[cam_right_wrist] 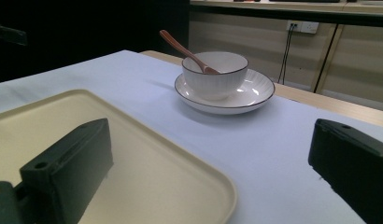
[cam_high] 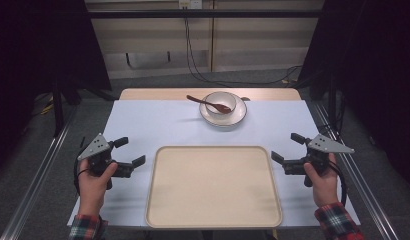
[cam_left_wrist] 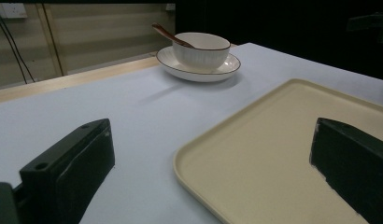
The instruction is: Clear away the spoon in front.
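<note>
I hold the left tool and the right tool low at the two sides of the tray. Both have their jaws wide apart with nothing between them. The bowl sits on the plate at the far end of the worktop, well apart from both tools, and the spoon leans inside the bowl with its handle poking out over the rim.

I think the spoon could tip out if I bump that handle when I reach in. The bowl and plate look smooth and shiny, so hard jaws could slip on them, and the bowl might slide off the plate if I lift only the plate.

The bowl is round and white with a dark rim and thin ribs on its side. The spoon looks like brown wood, though it is small from here. The tray is flat, cream and dull, with round corners and a low raised edge. A pale cloth or sheet covers the worktop.
</note>
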The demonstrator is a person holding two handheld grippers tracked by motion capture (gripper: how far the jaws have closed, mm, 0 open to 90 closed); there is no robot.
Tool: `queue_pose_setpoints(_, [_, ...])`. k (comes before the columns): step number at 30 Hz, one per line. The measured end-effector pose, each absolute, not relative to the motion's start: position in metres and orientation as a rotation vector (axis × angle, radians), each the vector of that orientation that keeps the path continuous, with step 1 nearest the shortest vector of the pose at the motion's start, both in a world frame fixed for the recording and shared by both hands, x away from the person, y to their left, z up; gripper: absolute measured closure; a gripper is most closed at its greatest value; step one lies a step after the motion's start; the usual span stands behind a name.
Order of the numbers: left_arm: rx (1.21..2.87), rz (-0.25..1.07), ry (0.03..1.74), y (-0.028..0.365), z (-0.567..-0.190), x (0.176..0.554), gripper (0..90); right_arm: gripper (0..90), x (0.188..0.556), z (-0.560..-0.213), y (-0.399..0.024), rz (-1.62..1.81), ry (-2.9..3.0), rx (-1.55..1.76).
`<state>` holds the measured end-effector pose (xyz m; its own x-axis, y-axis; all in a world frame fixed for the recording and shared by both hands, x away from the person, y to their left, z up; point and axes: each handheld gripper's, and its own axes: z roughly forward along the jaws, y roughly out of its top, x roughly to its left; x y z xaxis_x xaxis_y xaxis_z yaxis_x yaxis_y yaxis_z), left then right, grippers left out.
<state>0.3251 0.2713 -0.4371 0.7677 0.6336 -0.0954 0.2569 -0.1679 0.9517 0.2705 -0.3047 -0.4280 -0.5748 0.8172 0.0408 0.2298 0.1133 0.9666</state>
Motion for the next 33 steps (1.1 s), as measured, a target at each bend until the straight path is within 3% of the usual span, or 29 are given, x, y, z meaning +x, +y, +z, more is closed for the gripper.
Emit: queue_pose_setpoints(33, [1.759,0.378,0.728,0.227,-0.43,0.357,0.0,0.0,0.27,-0.434,-0.288,1.488,1.958,0.963])
